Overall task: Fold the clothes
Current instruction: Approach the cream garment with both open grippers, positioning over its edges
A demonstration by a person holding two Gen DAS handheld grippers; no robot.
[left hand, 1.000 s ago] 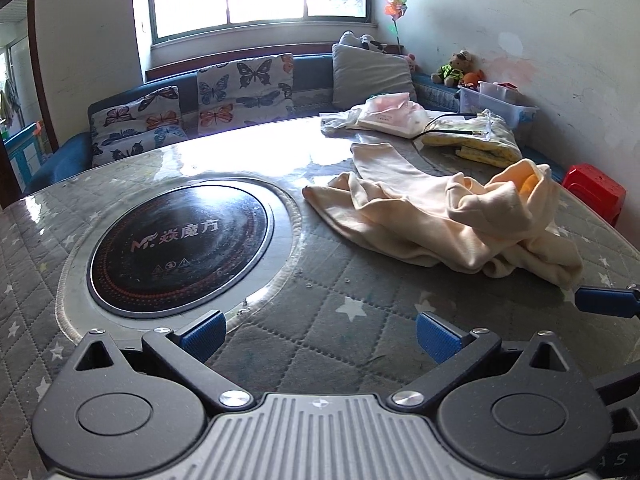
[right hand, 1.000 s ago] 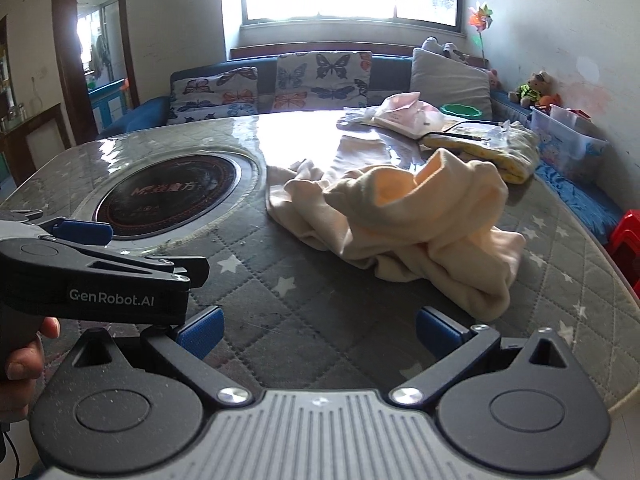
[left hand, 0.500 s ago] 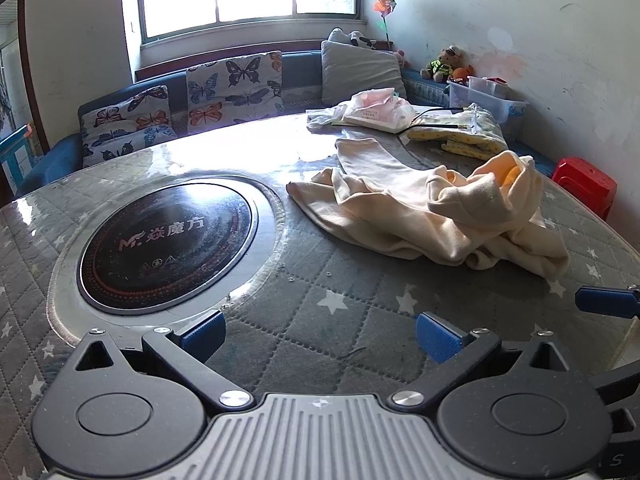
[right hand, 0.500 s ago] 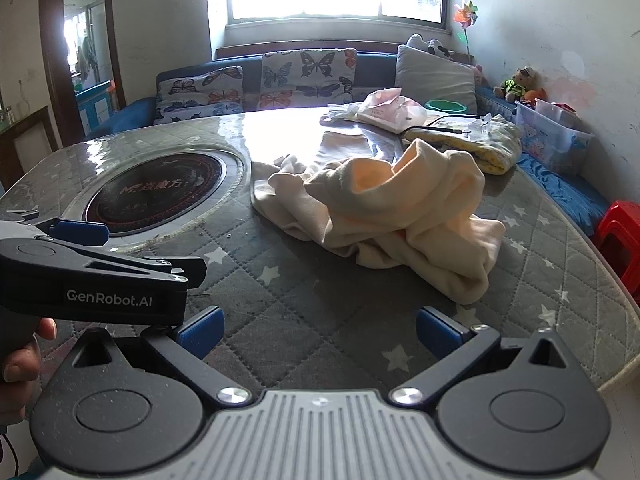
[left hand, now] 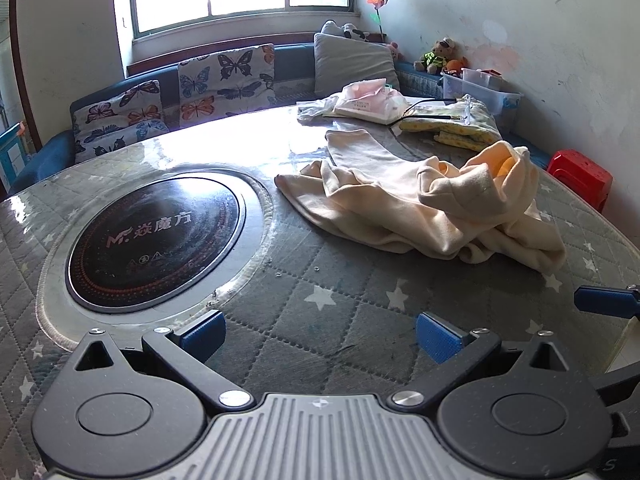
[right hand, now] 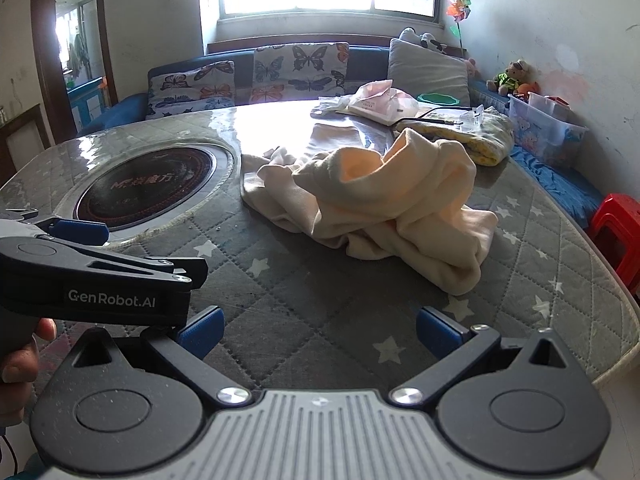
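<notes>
Left wrist view | both tongs point(left hand: 318, 332) point(right hand: 318, 330) still spread wide, empty | cream garment point(left hand: 424, 204) unmoved, crumpled on table point(left hand: 320, 280)

The left tool point(right hand: 60, 232), at the left edge of the right wrist view, runs out of frame — only one blue fingertip point(right hand: 82, 230) shows, so its jaws cannot be judged there. The hand point(right hand: 18, 360) below it is cut off too, only fingers showing. In the left wrist view the right tool point(left hand: 608, 302) pokes in at the right edge as a single blue tip. The crumpled garment point(left hand: 420, 204) folds over itself, hiding its shape — what kind it is cannot be told. The red stool point(right hand: 616, 232) is clipped by the frame's right side.
</notes>
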